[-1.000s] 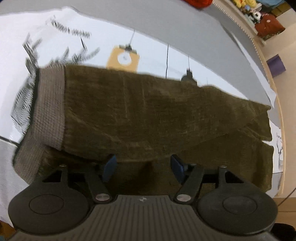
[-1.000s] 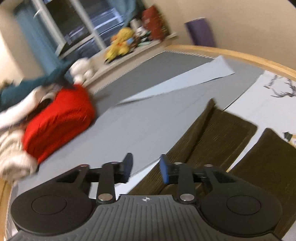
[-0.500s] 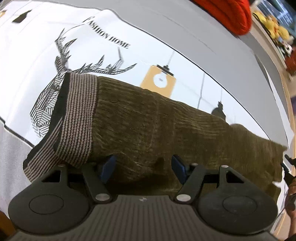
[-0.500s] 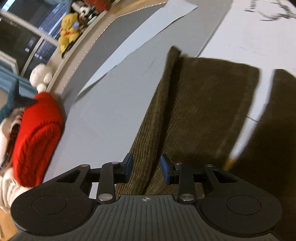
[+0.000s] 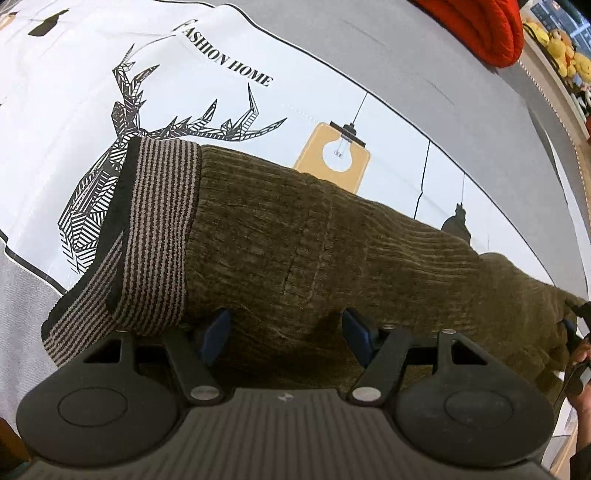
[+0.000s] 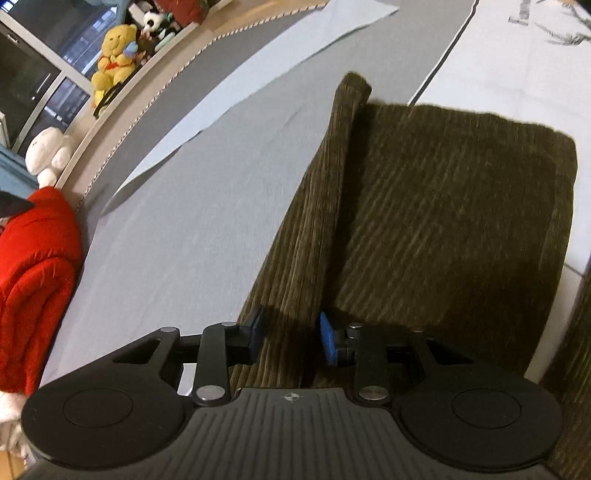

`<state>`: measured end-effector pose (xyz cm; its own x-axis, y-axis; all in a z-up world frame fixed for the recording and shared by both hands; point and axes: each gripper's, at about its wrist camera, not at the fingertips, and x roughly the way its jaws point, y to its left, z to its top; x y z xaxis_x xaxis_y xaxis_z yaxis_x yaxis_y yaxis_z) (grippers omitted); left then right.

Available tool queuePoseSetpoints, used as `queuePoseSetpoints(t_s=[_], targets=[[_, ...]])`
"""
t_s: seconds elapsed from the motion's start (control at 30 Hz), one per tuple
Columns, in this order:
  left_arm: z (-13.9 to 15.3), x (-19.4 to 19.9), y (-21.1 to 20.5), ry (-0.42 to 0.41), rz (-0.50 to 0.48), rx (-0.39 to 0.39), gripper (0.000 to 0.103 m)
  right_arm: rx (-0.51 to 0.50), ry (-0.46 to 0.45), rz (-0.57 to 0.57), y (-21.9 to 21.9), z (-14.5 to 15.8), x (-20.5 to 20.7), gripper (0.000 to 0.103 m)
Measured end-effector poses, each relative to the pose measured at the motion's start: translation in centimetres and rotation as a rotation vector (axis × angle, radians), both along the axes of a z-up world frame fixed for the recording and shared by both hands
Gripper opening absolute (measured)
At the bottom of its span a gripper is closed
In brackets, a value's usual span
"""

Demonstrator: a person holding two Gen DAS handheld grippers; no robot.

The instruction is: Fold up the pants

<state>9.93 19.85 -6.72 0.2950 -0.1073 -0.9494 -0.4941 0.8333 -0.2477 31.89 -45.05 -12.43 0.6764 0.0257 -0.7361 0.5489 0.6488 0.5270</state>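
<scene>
Olive-brown corduroy pants (image 5: 317, 236) lie folded lengthwise on a printed cloth, with the striped knit waistband (image 5: 155, 236) at the left. My left gripper (image 5: 286, 336) is open, its blue pads straddling the pants' near edge just right of the waistband. In the right wrist view the leg ends of the pants (image 6: 443, 206) lie flat, with a narrow folded strip along their left side. My right gripper (image 6: 291, 334) is open, its jaws set either side of that strip's near end. The right gripper also shows in the left wrist view at the far right edge.
The white cloth (image 5: 92, 74) bears a deer drawing, "FASHION HOME" lettering and lamp pictures, over a grey table cover (image 6: 177, 221). A red garment (image 6: 33, 280) lies at the left; it also shows in the left wrist view (image 5: 480, 26). Stuffed toys (image 6: 110, 62) line a ledge beyond.
The left gripper has dropped closer to the pants near the waistband. The right gripper has swung down from facing the room onto the leg ends, and its jaws have opened wider.
</scene>
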Motion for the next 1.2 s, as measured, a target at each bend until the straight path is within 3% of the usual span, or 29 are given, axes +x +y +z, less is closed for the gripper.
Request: queuePoseSetpoints(t_s=[0.07, 0.17, 0.3, 0.33, 0.4, 0.43, 0.47, 0.53, 0.6, 0.7, 0.73, 0.8, 0.83, 0.87, 0.97, 1.1, 1.2], targets=[[-0.1, -0.1, 0.1, 0.004, -0.009, -0.004, 0.072, -0.008, 0.0, -0.013, -0.1, 0.4, -0.1, 0.016], [-0.2, -0.3, 0.4, 0.007, 0.002, -0.018, 0.071, 0.026, -0.032, -0.032, -0.6, 1.7, -1.1, 0.013], [0.0, -0.6, 1.0, -0.005, 0.015, -0.028, 0.066, -0.001, -0.109, -0.022, -0.3, 6.5, -3.7, 0.012], [-0.1, -0.7, 1.1, -0.003, 0.018, -0.025, 0.06, -0.019, -0.115, -0.016, -0.1, 7.6, -4.5, 0.012], [-0.1, -1.0, 1.2, -0.002, 0.008, -0.001, 0.037, -0.059, -0.122, 0.007, 0.0, 9.9, -6.5, 0.012], [-0.1, -1.1, 1.2, 0.001, -0.008, 0.03, 0.014, -0.082, -0.122, 0.021, 0.0, 10.8, -7.6, 0.011], [-0.1, -1.4, 1.2, 0.0, -0.02, 0.049, 0.006, -0.104, -0.12, 0.031, -0.2, 11.6, -9.0, 0.011], [0.2, -2.0, 1.3, -0.027, -0.041, 0.042, 0.002, -0.113, -0.115, 0.038, -1.0, 12.8, -11.6, 0.011], [0.7, -2.9, 1.5, -0.054, -0.057, 0.035, 0.002, -0.112, -0.113, 0.046, -2.1, 13.6, -15.0, 0.011], [1.3, -4.8, 2.5, -0.112, -0.039, -0.086, 0.004, -0.117, -0.116, 0.067, -2.9, 14.1, -19.6, 0.01], [1.4, -5.2, 2.8, -0.128, -0.046, -0.14, 0.011, -0.113, -0.117, 0.072, -3.1, 13.9, -20.9, 0.01], [1.5, -5.8, 3.0, -0.144, -0.069, -0.213, 0.043, -0.105, -0.098, 0.092, -3.3, 13.1, -23.4, 0.01], [1.3, -5.9, 2.9, -0.139, -0.086, -0.221, 0.064, -0.102, -0.078, 0.099, -3.3, 12.7, -24.0, 0.01], [0.9, -5.9, 2.6, -0.119, -0.105, -0.215, 0.07, -0.1, -0.054, 0.108, -3.1, 12.3, -24.4, 0.01], [-0.4, -5.2, 1.7, -0.088, -0.126, -0.196, 0.066, -0.112, -0.018, 0.14, -3.1, 11.5, -24.7, 0.01], [-1.1, -3.6, 0.8, -0.095, -0.073, -0.167, 0.063, -0.183, -0.026, 0.195, -2.3, 11.9, -24.0, 0.01], [-2.0, -2.0, -0.1, -0.051, -0.045, -0.123, 0.063, -0.166, -0.036, 0.189, -2.4, 12.0, -23.7, 0.01]])
